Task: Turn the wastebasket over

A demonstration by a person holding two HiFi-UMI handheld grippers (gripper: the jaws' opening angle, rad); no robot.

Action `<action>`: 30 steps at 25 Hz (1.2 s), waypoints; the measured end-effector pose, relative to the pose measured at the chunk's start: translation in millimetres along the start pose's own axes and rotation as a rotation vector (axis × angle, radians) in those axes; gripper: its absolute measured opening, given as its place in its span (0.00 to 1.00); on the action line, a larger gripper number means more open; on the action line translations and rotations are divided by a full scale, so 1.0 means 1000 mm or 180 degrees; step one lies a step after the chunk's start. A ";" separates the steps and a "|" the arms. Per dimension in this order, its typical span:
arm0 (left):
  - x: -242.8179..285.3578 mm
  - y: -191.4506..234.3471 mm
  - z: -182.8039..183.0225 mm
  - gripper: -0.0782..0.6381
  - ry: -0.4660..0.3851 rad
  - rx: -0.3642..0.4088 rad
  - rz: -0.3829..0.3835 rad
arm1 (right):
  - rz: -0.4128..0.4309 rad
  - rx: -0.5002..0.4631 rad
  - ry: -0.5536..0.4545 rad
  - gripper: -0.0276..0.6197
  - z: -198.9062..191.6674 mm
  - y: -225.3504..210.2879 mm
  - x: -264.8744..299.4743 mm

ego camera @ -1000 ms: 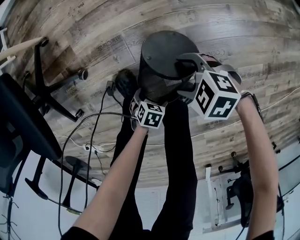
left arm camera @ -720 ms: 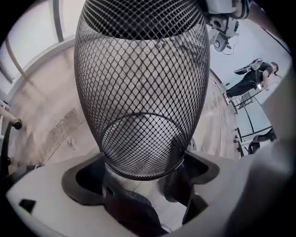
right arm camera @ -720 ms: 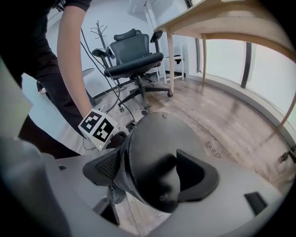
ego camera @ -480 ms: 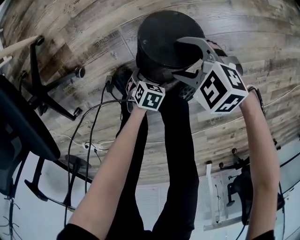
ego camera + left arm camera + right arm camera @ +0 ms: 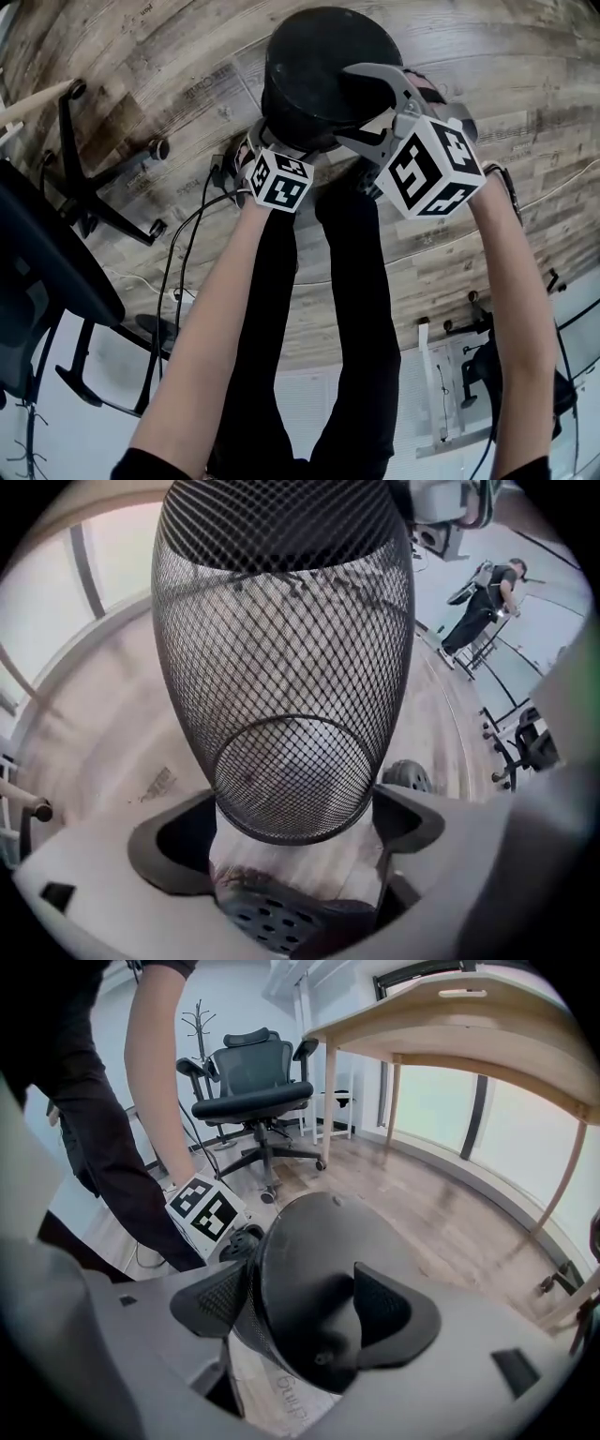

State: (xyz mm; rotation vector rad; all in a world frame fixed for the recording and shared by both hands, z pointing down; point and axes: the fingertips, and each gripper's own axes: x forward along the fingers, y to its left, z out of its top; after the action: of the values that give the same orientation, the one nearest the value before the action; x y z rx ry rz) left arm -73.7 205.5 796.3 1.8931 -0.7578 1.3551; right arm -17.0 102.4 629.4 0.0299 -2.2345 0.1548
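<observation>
A black mesh wastebasket (image 5: 319,66) hangs over the wood floor with its solid base turned up toward me. My right gripper (image 5: 356,105) is shut on the base edge: one finger (image 5: 389,1312) lies on the solid base and the other (image 5: 220,1302) presses the mesh wall of the wastebasket (image 5: 309,1279). My left gripper (image 5: 255,145) sits low at the basket's near left side. In the left gripper view the mesh wastebasket (image 5: 281,649) stretches away from my left gripper (image 5: 292,808), whose jaws stand wide apart around its round near end without clamping it.
A black office chair (image 5: 56,244) stands at the left, with cables (image 5: 187,253) trailing over the floor beside my legs (image 5: 328,281). Another chair (image 5: 253,1082) and a wooden desk (image 5: 441,1016) are behind the basket. A person (image 5: 487,602) stands far off, right.
The basket has moved farther from me and its base has turned more squarely upward. Both grippers went along with it, the right one keeping its hold on the base edge.
</observation>
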 end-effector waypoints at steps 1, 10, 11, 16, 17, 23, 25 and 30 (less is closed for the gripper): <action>-0.003 0.000 0.000 0.85 -0.0029 0.0019 -0.0013 | 0.0003 -0.0021 0.0004 0.62 0.001 0.003 0.001; -0.068 0.001 0.027 0.85 -0.0648 0.0153 -0.0005 | 0.0019 0.0193 -0.0014 0.59 0.003 0.021 0.004; -0.075 0.002 0.032 0.84 -0.0723 0.0223 0.0018 | 0.0021 0.0203 -0.0010 0.59 0.003 0.023 0.004; -0.089 0.009 0.050 0.84 -0.0931 0.0474 0.0126 | 0.0034 0.0248 0.0012 0.58 0.004 0.030 0.006; -0.090 0.010 0.053 0.84 -0.0959 0.0436 0.0117 | 0.0036 0.0242 0.0023 0.58 0.004 0.032 0.007; -0.098 -0.002 0.065 0.84 -0.1161 0.0429 -0.0076 | 0.0042 0.0148 0.0079 0.57 0.004 0.046 0.010; -0.098 -0.003 0.066 0.85 -0.1180 0.0437 -0.0064 | 0.0031 0.0169 0.0068 0.57 0.004 0.048 0.010; -0.097 0.000 0.062 0.84 -0.1157 0.0477 -0.0034 | 0.0081 0.0334 0.0026 0.57 0.008 0.054 0.012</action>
State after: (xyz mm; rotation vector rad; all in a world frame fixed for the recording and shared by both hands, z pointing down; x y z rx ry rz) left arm -67.1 162.9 689.9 2.2955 -0.8373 1.0986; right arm -34.9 155.0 628.7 0.0575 -2.2174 0.2853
